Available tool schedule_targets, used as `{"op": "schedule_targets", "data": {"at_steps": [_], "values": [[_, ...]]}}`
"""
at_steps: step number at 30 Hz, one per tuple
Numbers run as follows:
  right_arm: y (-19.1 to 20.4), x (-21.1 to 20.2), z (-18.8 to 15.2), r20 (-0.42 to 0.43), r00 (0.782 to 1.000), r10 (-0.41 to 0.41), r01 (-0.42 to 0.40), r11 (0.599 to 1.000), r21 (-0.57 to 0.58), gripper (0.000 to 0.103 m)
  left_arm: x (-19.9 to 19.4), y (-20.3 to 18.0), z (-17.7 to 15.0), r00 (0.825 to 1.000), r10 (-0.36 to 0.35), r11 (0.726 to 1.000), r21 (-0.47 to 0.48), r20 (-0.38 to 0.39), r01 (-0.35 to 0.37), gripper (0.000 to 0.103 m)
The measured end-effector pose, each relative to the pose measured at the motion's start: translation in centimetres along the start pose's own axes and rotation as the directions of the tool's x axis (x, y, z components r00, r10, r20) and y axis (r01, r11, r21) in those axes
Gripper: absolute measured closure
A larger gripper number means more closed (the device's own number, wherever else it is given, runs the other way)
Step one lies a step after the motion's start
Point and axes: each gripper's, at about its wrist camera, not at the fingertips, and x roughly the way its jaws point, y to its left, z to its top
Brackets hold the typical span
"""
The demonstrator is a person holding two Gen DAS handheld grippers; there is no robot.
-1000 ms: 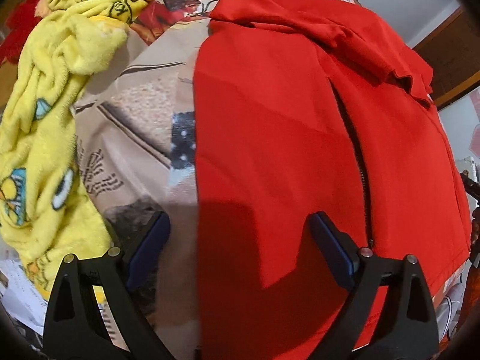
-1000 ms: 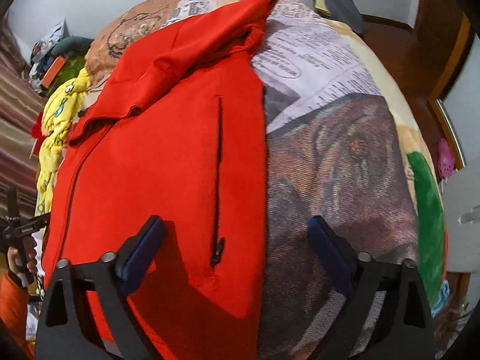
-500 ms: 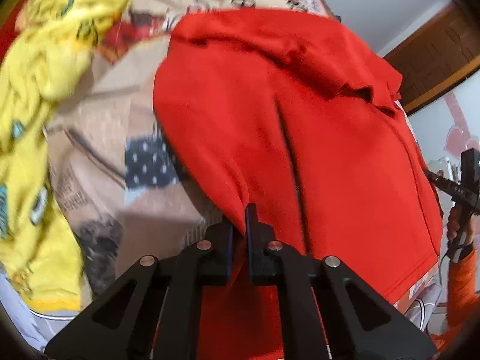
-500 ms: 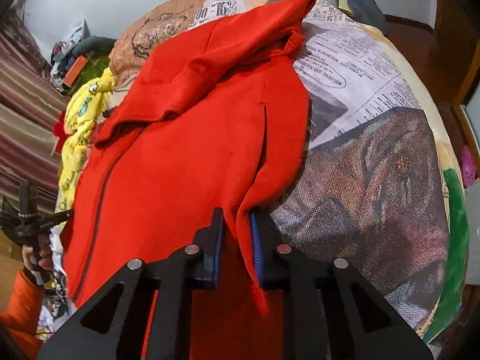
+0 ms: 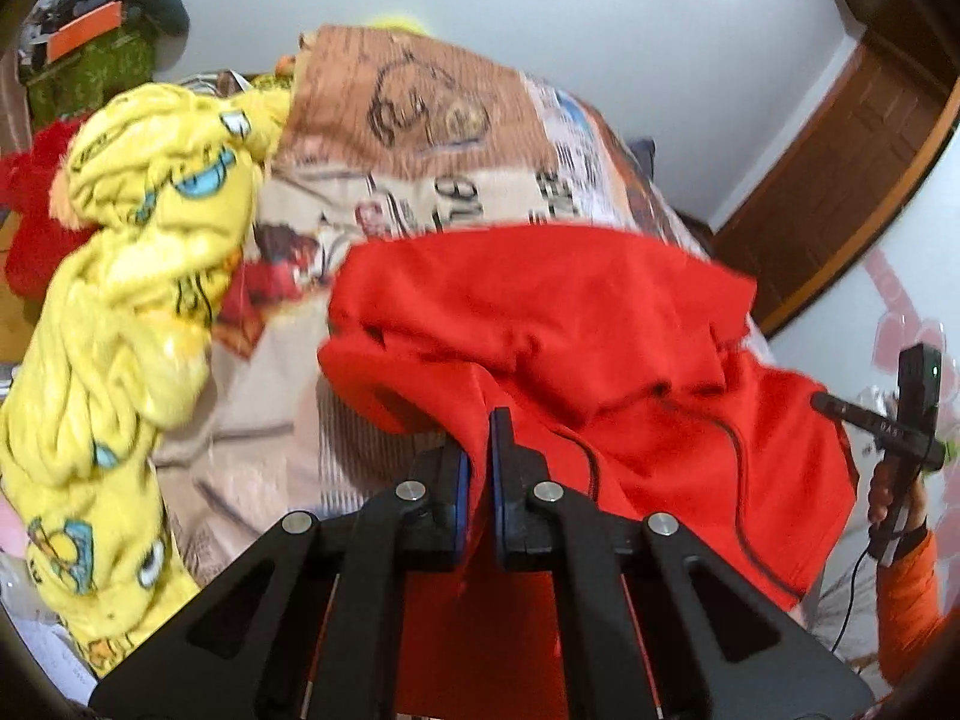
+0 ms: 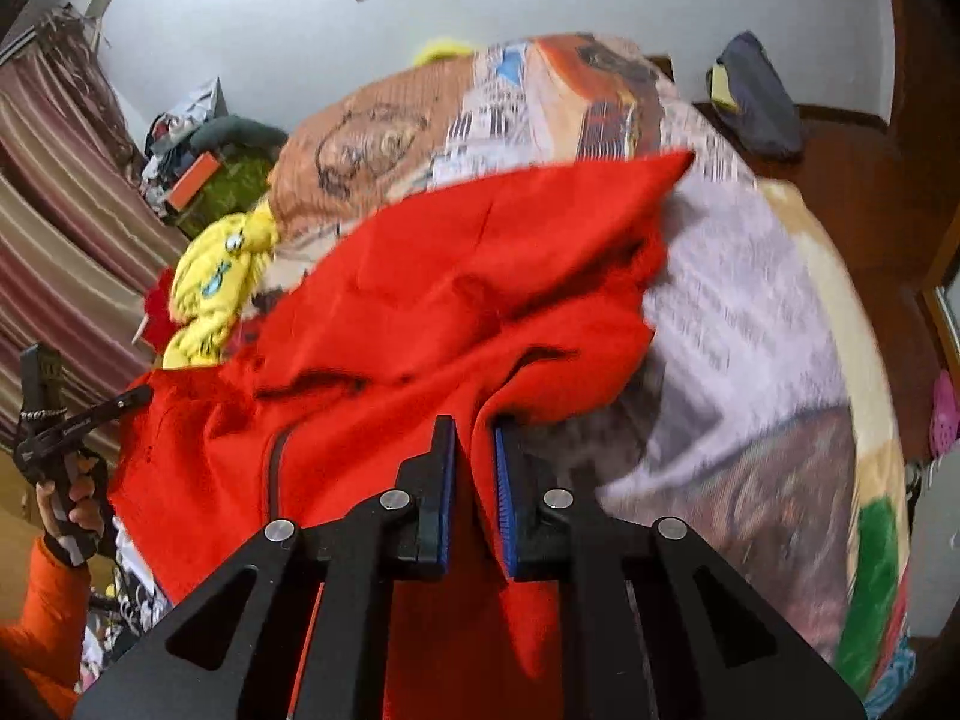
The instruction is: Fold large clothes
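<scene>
The red jacket [image 5: 576, 324] lies on a bed cover [image 5: 414, 108] with newspaper and cartoon prints. Its near edge is lifted off the cover and bunches up in folds, while the far part rests on the cover. A dark zipper line [image 6: 275, 468] runs down the jacket's front.

The left gripper [image 5: 478, 462] pinches the jacket's near edge. Its jaws are closed tight on the red cloth, which hangs down between the blue pads [image 5: 462, 498]. The right gripper [image 6: 471, 468] pinches the jacket's other near corner. Its jaws have just been closing and now squeeze a thick fold of red cloth between them.

Just beside the jacket, on its left side, lies a fluffy yellow blanket [image 5: 120, 324] with cartoon faces. It is twisted in a long heap. A small red cloth [image 5: 30, 210] peeks out behind the blanket.

Far past the jacket stands a white wall [image 5: 540, 12]. A wooden door frame [image 5: 840, 180] stands past the jacket's right side. An orange sleeve [image 5: 906, 600] shows near the jacket's right edge.
</scene>
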Motion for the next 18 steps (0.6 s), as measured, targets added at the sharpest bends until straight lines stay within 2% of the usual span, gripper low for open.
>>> {"op": "schedule_targets", "data": {"at_steps": [5, 9, 12, 16, 18], "values": [[-1.3, 0.4, 2.9, 0.051, 0.999, -0.012, 0.01, 0.999, 0.034, 0.092, 2.0, 0.7, 2.8, 0.999, 0.041, 0.998, -0.039, 0.032, -0.04, 0.098], [-2.6, 1.7, 5.1, 0.066, 0.997, -0.04, 0.036, 0.997, 0.069, 0.092, 5.0, 1.8, 4.2, 0.996, 0.09, 0.993, -0.079, 0.016, -0.089, 0.098], [-3.6, 3.9, 6.1, 0.047, 0.996, -0.07, 0.066, 0.994, 0.085, 0.092, 8.2, 2.2, 4.1, 0.986, 0.164, 0.985, -0.046, -0.026, -0.165, 0.098], [-4.8, 7.3, 6.0, -0.024, 0.995, -0.101, 0.103, 0.99, 0.095, 0.091, 12.3, 2.7, 2.9, 0.973, 0.203, 0.979, -0.006, -0.11, -0.205, 0.098], [-5.2, 8.2, 5.6, -0.052, 0.992, -0.112, 0.117, 0.989, 0.09, 0.084, 14.0, 2.9, 2.2, 0.962, 0.227, 0.974, 0.024, -0.152, -0.226, 0.097]]}}
